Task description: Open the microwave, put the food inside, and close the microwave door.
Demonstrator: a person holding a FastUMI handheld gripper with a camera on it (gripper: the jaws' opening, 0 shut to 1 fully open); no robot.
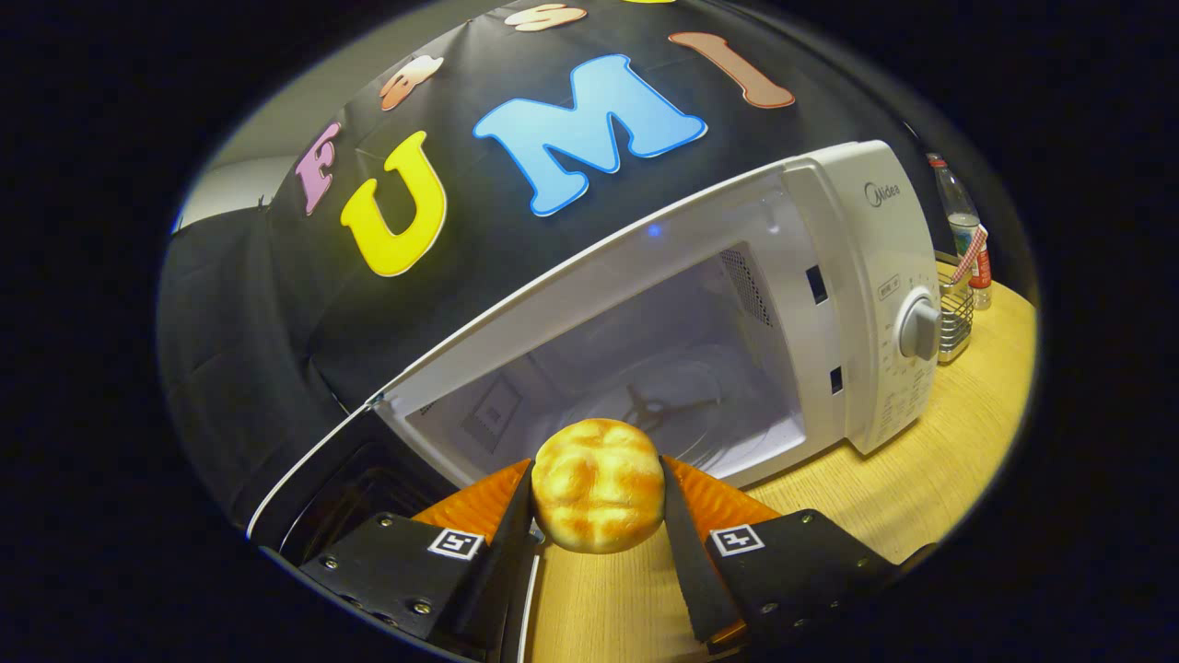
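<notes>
Microwave (737,304) stands open on the wooden counter (958,442), its door (313,479) swung wide beside the fingers, so the first step looks done. The tool (597,506) pinches a golden bread roll (597,497), both fingers pressed against its sides, just short of the oven's mouth. Loading the food and shutting the door remain. Inside, the cavity holds nothing but its glass turntable (682,405). Beyond the microwave, a wire basket (955,318) sits near a clear bottle (963,226); the basket's contents cannot be made out.

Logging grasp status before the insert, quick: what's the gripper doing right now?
Gripper: shut on the bread roll, both fingers pressing its sides, before the open microwave.
</notes>
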